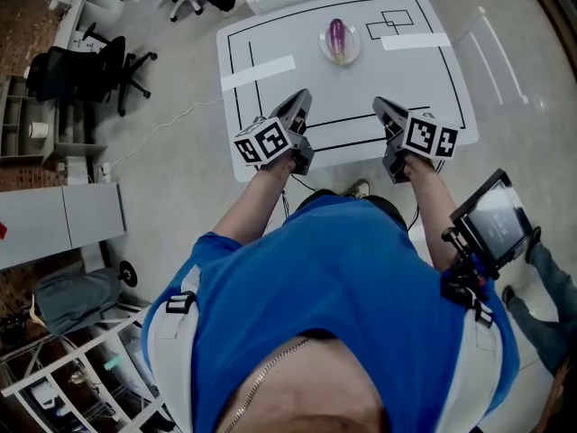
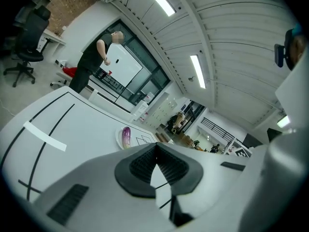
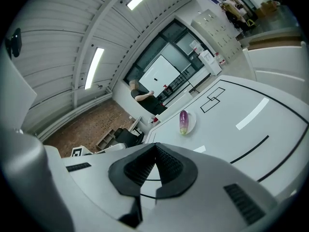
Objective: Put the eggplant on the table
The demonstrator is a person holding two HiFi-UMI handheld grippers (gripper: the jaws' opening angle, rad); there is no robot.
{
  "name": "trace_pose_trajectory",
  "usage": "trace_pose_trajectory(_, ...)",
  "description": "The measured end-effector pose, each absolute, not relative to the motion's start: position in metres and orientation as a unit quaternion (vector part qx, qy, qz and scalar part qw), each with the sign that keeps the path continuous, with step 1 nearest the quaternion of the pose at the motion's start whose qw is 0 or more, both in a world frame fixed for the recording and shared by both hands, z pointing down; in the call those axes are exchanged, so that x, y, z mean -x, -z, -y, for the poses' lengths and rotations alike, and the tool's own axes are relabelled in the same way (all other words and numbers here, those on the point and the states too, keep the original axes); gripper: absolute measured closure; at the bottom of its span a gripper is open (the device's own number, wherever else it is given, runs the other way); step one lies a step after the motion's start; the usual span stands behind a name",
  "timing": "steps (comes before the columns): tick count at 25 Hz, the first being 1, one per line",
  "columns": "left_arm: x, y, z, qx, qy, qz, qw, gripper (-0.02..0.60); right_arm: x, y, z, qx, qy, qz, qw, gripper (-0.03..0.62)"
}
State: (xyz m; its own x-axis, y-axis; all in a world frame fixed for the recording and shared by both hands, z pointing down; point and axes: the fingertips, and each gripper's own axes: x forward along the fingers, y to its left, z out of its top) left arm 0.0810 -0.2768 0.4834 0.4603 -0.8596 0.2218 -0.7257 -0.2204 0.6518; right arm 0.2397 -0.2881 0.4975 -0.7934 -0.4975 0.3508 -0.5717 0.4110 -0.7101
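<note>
A purple eggplant [image 1: 336, 38] lies on a small white plate [image 1: 326, 50] toward the far side of the white table [image 1: 270, 88]. The same eggplant [image 2: 126, 136] shows far ahead in the left gripper view, and the eggplant [image 3: 183, 122] on its plate [image 3: 189, 124] in the right gripper view. My left gripper [image 1: 302, 106] is held over the table's near edge, jaws shut with nothing between them. My right gripper [image 1: 383, 109] hovers beside it, also shut and empty. Both are well short of the eggplant.
Black lines and white tape strips [image 1: 258, 72] mark the table. An office chair [image 1: 86, 70] stands on the floor at left, shelving [image 1: 18, 120] beyond it. A tablet on a stand [image 1: 491, 219] is at my right. A person [image 2: 91, 62] stands in the far background.
</note>
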Motion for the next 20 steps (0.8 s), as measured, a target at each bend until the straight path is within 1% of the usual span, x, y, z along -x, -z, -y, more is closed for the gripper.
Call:
trace_pose_trajectory(14,-0.090,-0.474,0.282,-0.789,0.091,0.489,0.361,0.574,-0.236,-0.488,0.295,-0.329,-0.424,0.843,0.044,0.593)
trace_pose_trajectory(20,-0.098,-0.484,0.284,-0.793,0.088,0.485,0.359,0.574,-0.244,-0.497,0.296,-0.332,-0.420,0.843,0.045,0.592)
